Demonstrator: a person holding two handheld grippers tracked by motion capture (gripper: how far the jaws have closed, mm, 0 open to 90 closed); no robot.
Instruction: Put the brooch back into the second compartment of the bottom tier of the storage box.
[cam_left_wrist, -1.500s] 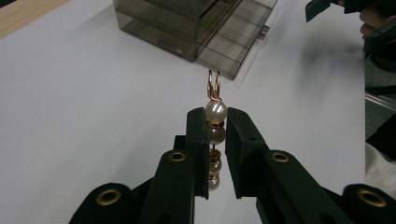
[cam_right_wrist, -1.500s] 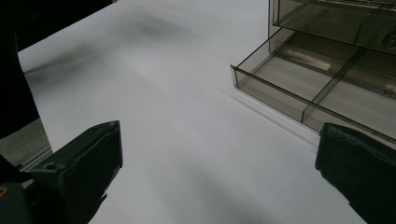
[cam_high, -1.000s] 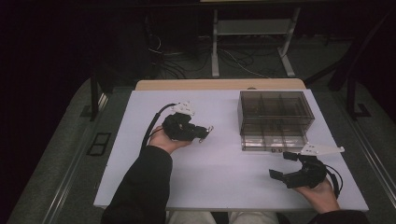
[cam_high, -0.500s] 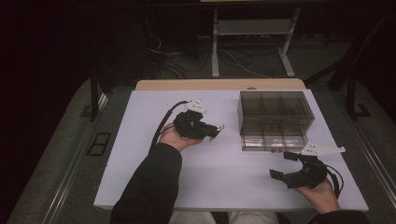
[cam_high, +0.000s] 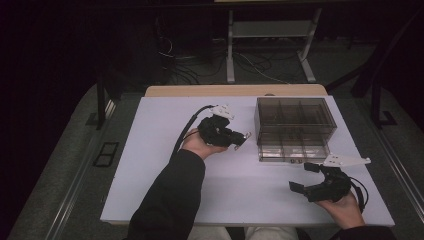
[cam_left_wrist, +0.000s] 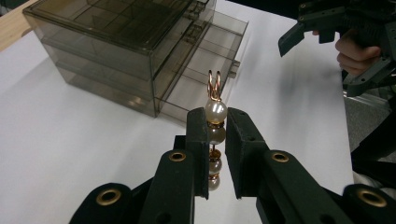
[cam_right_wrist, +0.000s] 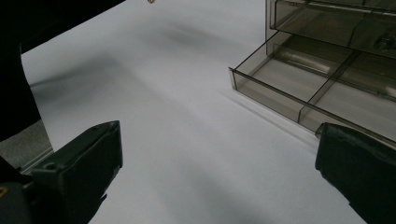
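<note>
White table (cam_high: 150, 165) carries a smoked drawer box (cam_high: 292, 117) with its bottom drawer (cam_left_wrist: 205, 70) pulled out. Left gripper (cam_left_wrist: 216, 135) pinches a pearl earring (cam_left_wrist: 215, 123) just before this drawer; right gripper (cam_high: 306, 179) waits, jaws apart. The round beads could slip from the grasp and roll away.

One drawer box (cam_high: 294, 127), one pearl earring (cam_left_wrist: 215, 122) — two grippers.

my left tongs (cam_left_wrist: 215, 140) hide the low pearls of the earring (cam_left_wrist: 214, 111). my sleeve (cam_high: 170, 200) runs off the bottom edge. the drawer (cam_right_wrist: 299, 88) is cut off at the right edge. from high up the earring looks too tiny.
</note>
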